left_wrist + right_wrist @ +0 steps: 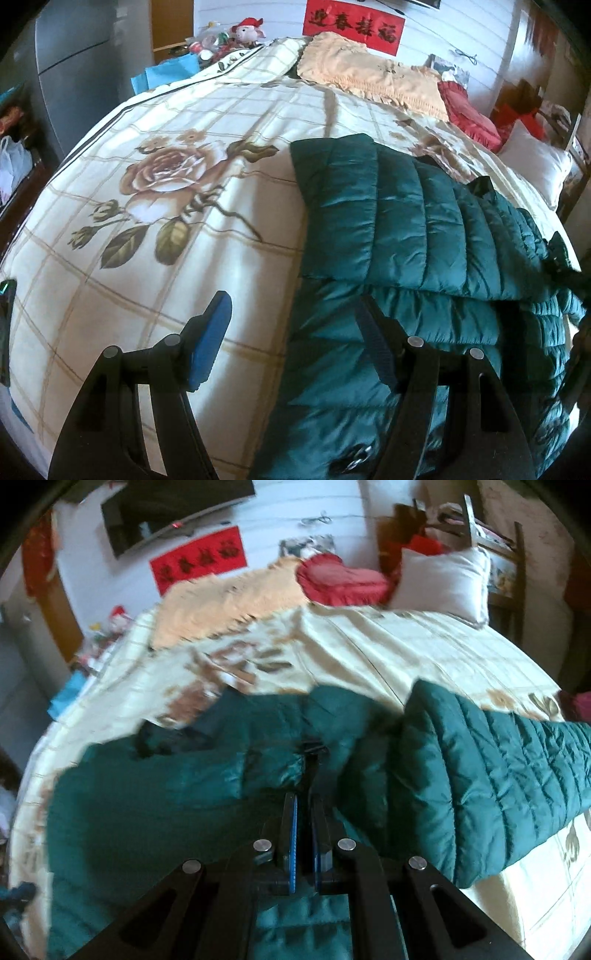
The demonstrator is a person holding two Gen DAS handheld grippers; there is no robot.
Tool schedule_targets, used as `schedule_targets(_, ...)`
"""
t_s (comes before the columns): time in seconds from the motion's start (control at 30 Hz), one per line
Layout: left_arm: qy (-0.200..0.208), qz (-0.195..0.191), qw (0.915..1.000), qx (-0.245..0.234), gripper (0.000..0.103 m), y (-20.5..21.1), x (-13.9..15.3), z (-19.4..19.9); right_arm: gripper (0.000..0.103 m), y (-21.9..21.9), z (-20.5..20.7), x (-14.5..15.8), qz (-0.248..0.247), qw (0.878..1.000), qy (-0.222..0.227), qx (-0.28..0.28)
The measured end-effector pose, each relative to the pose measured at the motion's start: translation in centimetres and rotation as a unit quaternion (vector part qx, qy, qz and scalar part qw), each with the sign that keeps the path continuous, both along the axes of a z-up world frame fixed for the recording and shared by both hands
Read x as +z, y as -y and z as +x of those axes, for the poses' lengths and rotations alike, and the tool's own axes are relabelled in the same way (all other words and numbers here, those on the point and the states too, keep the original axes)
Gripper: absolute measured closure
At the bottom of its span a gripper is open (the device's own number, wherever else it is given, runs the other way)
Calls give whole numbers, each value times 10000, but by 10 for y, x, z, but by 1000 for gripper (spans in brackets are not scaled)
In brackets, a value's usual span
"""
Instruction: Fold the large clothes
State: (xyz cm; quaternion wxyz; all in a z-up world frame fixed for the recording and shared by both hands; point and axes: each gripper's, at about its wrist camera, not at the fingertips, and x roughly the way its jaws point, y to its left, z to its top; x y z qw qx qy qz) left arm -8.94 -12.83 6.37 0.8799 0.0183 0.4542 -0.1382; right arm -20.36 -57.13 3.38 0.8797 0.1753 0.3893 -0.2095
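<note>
Jacket (424, 229) ×1, on quilt (166, 184) | left tongs (291, 314) spread | right tongs (304, 805) pinching jacket

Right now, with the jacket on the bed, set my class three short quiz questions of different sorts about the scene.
1. True or false: the left gripper is open.
2. What colour is the quilted jacket? A red, B teal green, C white.
3. Fill in: the right gripper is nearly closed over the ______.

Key: 1 true. 2 B. 3 jacket, though whether it pinches fabric is unclear.
</note>
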Motion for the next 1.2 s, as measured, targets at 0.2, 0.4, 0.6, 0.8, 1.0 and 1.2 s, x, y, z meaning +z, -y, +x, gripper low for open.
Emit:
schedule_targets(0.2, 105, 20, 9999, -8, 33, 20, 6, 18, 47, -3, -23, 18, -68, 9999, 2, -156)
schedule_targets(0.4, 131, 151, 9998, 77, 33, 48, 4, 47, 46, -42, -13, 36, 284, 9961, 267, 788)
schedule_targets(0.6, 25, 250, 9996, 109, 33, 65, -15, 62, 46, -71, 37, 5, 8, 9912, -153, 1316)
schedule_targets(0.8, 87, 194, 9998, 50, 32, 72, -25, 62, 46, -50, 60, -23, -189, 9949, -427, 893)
schedule_targets(1.0, 103, 236, 9997, 33, 32, 74, -28, 61, 46, -47, 55, -11, -254, 9950, -533, 810)
schedule_targets(1.2, 148, 286, 9995, 37, 32, 74, -28, 61, 46, -68, 17, 20, -500, 9931, -95, 1057)
